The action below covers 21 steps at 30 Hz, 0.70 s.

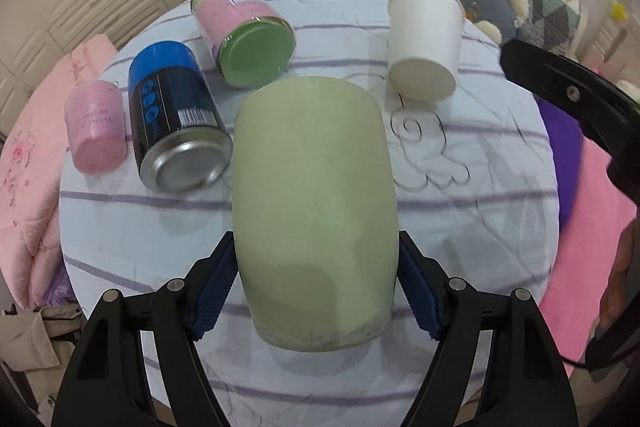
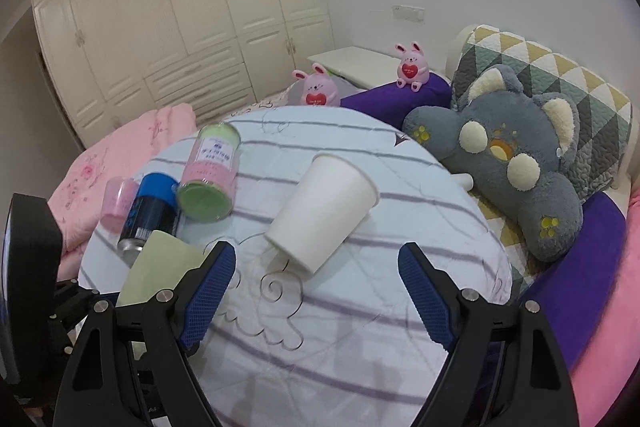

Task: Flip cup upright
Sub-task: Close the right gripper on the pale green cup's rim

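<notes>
pale green cup [image 1: 314, 211] clamped by left gripper [image 1: 316, 287], we judge flip mid-way; right gripper [image 2: 316, 291] apart, empty, near white paper cup [image 2: 320, 213] lying down.

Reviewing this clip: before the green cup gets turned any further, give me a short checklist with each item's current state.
1. Left gripper pads on both sides of the green cup: ok.
2. Cup lifted off the tablecloth: cannot tell.
3. Which end of the cup is the mouth: cannot tell; no opening shows.
4. Room beside the cup: not ok on its left, the blue can lies close.
5. Right gripper open and empty: ok.
6. White paper cup upright: not ok, it lies tipped on its side.
</notes>
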{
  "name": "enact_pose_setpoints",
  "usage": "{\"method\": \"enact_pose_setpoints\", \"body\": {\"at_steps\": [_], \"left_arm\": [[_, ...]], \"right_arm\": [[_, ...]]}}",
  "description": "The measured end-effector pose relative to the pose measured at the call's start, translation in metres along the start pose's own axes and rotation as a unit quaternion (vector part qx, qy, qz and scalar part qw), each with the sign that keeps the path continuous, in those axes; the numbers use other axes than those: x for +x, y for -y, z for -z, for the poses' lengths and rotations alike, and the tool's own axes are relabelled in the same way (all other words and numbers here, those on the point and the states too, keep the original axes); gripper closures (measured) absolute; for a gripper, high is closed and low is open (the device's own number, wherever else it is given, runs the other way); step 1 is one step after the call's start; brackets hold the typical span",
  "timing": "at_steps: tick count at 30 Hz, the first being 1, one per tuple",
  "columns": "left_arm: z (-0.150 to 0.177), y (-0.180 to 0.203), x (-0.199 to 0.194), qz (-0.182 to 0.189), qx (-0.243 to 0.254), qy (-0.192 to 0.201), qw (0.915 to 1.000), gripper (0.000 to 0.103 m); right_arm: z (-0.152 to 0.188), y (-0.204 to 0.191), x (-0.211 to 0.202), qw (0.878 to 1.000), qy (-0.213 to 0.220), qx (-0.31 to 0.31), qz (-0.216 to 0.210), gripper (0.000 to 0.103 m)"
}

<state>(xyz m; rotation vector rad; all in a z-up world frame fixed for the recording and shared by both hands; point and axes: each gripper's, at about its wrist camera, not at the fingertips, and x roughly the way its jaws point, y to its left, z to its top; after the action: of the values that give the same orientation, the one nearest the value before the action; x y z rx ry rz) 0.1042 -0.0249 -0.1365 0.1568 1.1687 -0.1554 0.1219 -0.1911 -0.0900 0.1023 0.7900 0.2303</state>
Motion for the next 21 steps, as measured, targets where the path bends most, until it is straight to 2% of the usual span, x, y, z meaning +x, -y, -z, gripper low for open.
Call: {"method": "enact_pose_setpoints", "body": {"at_steps": [5,7,13,18,21], "left_arm": [[0.009,-0.002,-0.001,-0.001,0.010,0.002,1.0000,0.025],[0.011,-0.003,-0.003,0.000,0.010,0.005,0.9999,0.023],[0.019,-0.008,-0.024,0.017,0.008,0.042,0.9989,0.015],[0.027,-0.027,-0.040,0.013,-0.019,0.059,0.9980,0.015],[0.033,-0.039,-0.048,0.010,-0.032,0.071,0.9969,0.014]], "right_arm": [[0.007,-0.008,-0.004,1.000,-0.016,0.015,-0.019,0.018],[0.008,-0.010,-0.001,0.998,-0.036,0.029,-0.039,0.018],[0.011,-0.021,0.009,0.992,-0.080,0.056,-0.075,0.018],[0.010,-0.032,0.010,0.989,-0.098,0.063,-0.094,0.018],[0.011,-0.039,0.016,0.982,-0.121,0.078,-0.122,0.018]]}}
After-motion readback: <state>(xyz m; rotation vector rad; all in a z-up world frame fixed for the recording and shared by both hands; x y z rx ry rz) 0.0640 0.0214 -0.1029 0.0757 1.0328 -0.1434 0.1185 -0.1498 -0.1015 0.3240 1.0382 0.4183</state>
